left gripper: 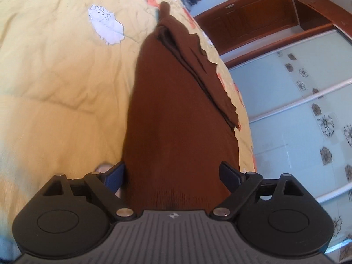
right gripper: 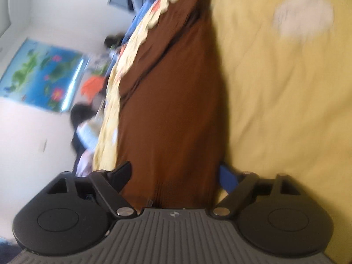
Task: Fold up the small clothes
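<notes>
A brown knit garment (left gripper: 176,114) hangs stretched over the yellow bedspread (left gripper: 55,88). In the left wrist view its ribbed hem fills the gap between my left gripper's (left gripper: 176,176) fingers, which stand wide apart with the cloth between them. A folded layer with a zigzag edge lies along its right side. In the right wrist view the same brown garment (right gripper: 176,110) fills the gap between my right gripper's (right gripper: 176,176) fingers, also wide apart. The fingertips are hidden by cloth in both views.
The bedspread has a white animal print (left gripper: 105,25) and a pale round patch (right gripper: 303,19). A wooden cabinet (left gripper: 253,15) and glass sliding doors (left gripper: 297,110) stand beyond the bed edge. A wall map (right gripper: 41,72) and clutter lie off the other side.
</notes>
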Demonstrator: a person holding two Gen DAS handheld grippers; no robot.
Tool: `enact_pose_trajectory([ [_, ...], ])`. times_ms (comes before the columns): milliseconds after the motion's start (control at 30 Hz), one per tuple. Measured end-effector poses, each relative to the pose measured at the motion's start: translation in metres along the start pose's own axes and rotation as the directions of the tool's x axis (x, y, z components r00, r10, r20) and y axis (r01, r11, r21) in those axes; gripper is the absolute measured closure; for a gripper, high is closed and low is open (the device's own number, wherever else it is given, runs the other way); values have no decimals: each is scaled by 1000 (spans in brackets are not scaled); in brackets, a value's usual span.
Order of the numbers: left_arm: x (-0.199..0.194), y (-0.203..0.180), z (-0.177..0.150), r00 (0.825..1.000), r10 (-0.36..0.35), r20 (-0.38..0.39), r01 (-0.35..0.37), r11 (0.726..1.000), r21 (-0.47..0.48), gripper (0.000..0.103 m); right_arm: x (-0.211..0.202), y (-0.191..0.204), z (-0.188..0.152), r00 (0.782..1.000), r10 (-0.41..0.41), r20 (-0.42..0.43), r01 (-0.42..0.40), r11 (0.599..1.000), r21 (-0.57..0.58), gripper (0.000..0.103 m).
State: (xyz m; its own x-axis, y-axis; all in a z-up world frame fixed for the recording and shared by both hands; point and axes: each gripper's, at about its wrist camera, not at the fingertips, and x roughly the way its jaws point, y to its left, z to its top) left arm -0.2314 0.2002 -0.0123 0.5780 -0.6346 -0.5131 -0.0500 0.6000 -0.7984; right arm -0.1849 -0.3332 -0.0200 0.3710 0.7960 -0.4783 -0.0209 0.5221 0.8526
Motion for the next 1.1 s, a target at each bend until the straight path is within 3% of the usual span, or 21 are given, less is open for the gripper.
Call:
enact_pose_trajectory([
  [33, 1, -1, -3, 1000, 1, 1, -1, 1000, 1, 21, 2, 0, -6, 1000, 3, -8, -3, 1000, 7, 35],
  [67, 2, -1, -4, 1000, 13, -3, -13, 1000, 0, 30, 5, -1, -9, 1000, -1, -23, 1, 1000, 15, 58],
  [100, 6, 0, -3, 999, 34, -25, -34, 999, -3, 61, 8, -3, -10, 999, -17, -41, 18, 1000, 17, 88],
  [133, 11, 2, -3, 995, 74, -59, -75, 997, -10, 97, 10, -5, -11, 998, -46, -53, 46, 999, 12, 89],
  [167, 14, 4, -3, 990, 113, -81, -114, 994, -5, 99, 9, -7, -11, 996, -69, -48, 69, 998, -3, 90],
  [267, 3, -6, -4, 980, 190, -64, -184, 979, 91, 99, -12, -1, -11, 995, -103, -11, 102, 993, -56, 91],
  [367, 2, -10, -5, 976, 206, -70, -192, 967, 168, 98, -26, -9, -15, 982, -186, -8, 185, 978, -93, 98],
  [433, 0, -16, 0, 969, 235, -74, -217, 957, 193, 94, -26, -15, -16, 987, -162, -13, 161, 985, -53, 97],
  [467, -3, -21, 4, 966, 250, -65, -232, 951, 206, 93, -24, -11, -16, 984, -179, -17, 178, 982, -65, 91],
  [500, -9, -27, 9, 964, 262, -42, -248, 945, 212, 87, -25, -4, -14, 979, -202, -14, 200, 976, -81, 76],
  [567, -24, -45, 19, 957, 287, 49, -289, 920, 264, 66, -35, 16, -7, 968, -239, 82, 248, 961, -124, 62],
  [633, -24, -74, 23, 938, 286, 194, -340, 865, 369, 27, -33, 46, 3, 956, -229, 182, 266, 941, -210, 49],
  [700, 3, -102, 24, 925, 272, 264, -370, 799, 475, 25, -8, 75, 15, 964, -181, 197, 237, 920, -312, 38],
  [767, 45, -123, 16, 920, 283, 270, -390, 721, 572, 25, 33, 97, 24, 977, -143, 158, 195, 902, -386, 28],
  [800, 70, -129, 10, 905, 318, 283, -426, 666, 613, 25, 57, 104, 27, 981, -147, 127, 187, 889, -419, 28],
  [867, 116, -131, -2, 858, 418, 298, -502, 560, 659, 25, 104, 111, 26, 975, -216, 62, 219, 856, -468, 28],
  [900, 131, -129, -8, 840, 452, 300, -524, 533, 664, 25, 121, 114, 20, 962, -267, 50, 256, 827, -501, 28],
  [933, 139, -124, -13, 832, 470, 295, -533, 528, 661, 25, 134, 116, 9, 946, -318, 54, 296, 786, -542, 28],
  [1033, 136, -112, -20, 837, 444, 321, -540, 570, 619, 22, 131, 121, -43, 911, -395, 119, 355, 605, -713, 21],
  [1100, 128, -106, -27, 836, 429, 341, -544, 570, 616, 18, 112, 115, -80, 872, -463, 158, 389, 461, -798, 13],
])
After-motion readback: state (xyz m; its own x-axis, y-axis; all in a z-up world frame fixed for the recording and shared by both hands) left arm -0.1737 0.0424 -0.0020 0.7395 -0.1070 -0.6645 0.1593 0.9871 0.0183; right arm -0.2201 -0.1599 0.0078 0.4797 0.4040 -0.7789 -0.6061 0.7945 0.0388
